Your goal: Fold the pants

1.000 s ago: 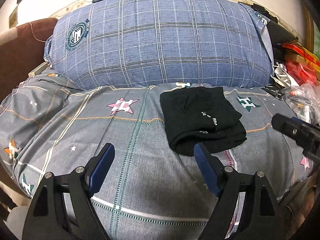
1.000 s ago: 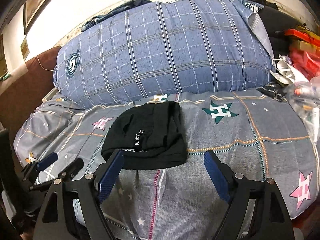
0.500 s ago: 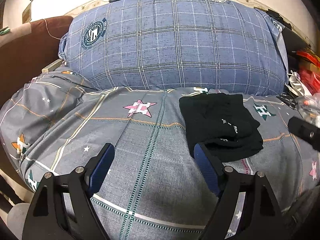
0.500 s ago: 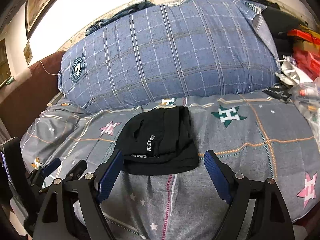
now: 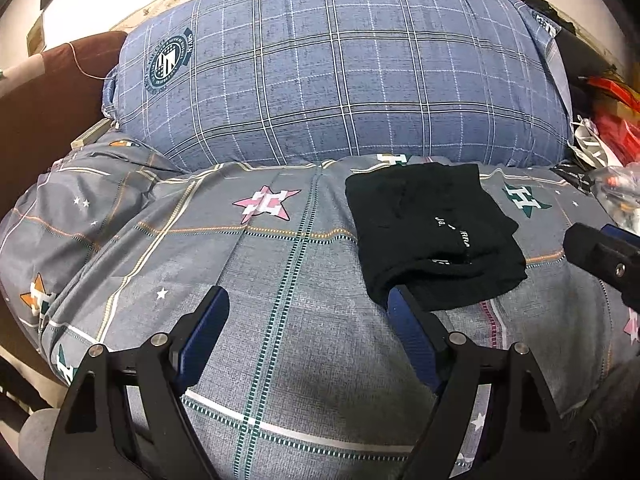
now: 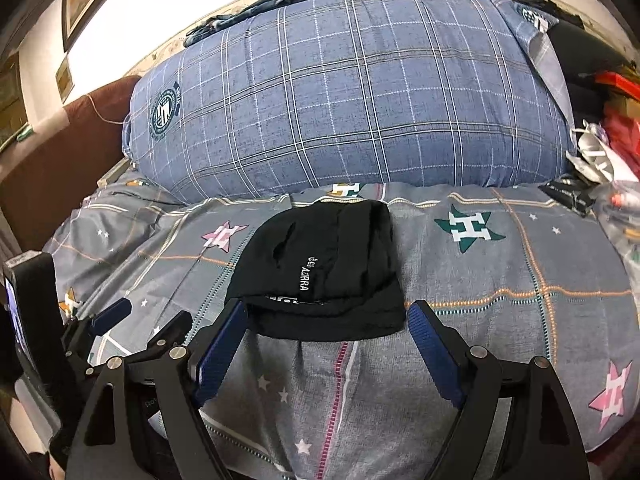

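The black pants [image 5: 432,236] lie folded into a compact bundle on the grey star-print bedcover [image 5: 260,272], white lettering showing on top. My left gripper [image 5: 308,304] is open above the cover, to the left of the bundle, its right fingertip near the bundle's front corner. In the right wrist view the same pants [image 6: 320,276] sit just beyond my right gripper [image 6: 326,316], which is open with nothing between its blue pads. The left gripper [image 6: 140,320] shows at the lower left there, and the right gripper's body [image 5: 604,256] at the right edge of the left wrist view.
A big blue plaid pillow [image 5: 340,72] fills the back of the bed. A brown headboard or chair [image 5: 44,92] stands at the left. Red packets and plastic clutter [image 6: 616,136] pile at the right edge. The cover [image 6: 500,280] is bare to the right of the pants.
Both views shifted slightly, so the pants sit a little further right in each. The pants lie as before and both grippers stayed open.
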A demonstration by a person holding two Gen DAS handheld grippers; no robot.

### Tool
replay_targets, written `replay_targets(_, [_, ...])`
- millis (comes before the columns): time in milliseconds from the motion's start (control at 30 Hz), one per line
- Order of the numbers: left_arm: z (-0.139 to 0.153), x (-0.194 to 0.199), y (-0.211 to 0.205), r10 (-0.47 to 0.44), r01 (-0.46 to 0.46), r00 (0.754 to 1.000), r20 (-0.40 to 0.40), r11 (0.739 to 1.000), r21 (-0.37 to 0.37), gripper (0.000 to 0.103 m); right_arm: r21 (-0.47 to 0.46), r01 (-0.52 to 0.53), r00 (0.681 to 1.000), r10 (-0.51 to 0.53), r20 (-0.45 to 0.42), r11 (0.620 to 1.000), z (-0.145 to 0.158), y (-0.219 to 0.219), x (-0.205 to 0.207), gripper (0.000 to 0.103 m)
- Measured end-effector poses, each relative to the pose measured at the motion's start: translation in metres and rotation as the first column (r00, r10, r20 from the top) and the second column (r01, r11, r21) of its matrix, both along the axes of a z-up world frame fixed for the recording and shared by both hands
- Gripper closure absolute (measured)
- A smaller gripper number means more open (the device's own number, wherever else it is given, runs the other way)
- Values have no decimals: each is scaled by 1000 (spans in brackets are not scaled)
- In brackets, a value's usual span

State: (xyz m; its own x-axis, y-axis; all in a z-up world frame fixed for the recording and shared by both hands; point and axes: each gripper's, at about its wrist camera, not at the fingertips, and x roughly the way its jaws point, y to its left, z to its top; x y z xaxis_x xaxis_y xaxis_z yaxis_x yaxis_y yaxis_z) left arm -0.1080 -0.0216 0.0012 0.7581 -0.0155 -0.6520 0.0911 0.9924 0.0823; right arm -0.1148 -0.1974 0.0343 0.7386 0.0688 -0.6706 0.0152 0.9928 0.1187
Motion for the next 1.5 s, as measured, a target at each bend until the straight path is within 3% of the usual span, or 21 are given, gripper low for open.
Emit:
replay_targets(167, [-1,3,0,-15,15,1000,-22,1000,-5,21,-15,1,1000,-1,-8,1000,-1,2,0,19])
replay_targets(667, [-3,2,-4,-46,47,998,-40,999,22,21,68,47,998,-44,-49,997,-9,-21,6,19])
replay_targets(1500, [-3,1,-4,-56,57,997,-53,998,15,21,65,24,998,-20,-61,998,-12,-16,7,19])
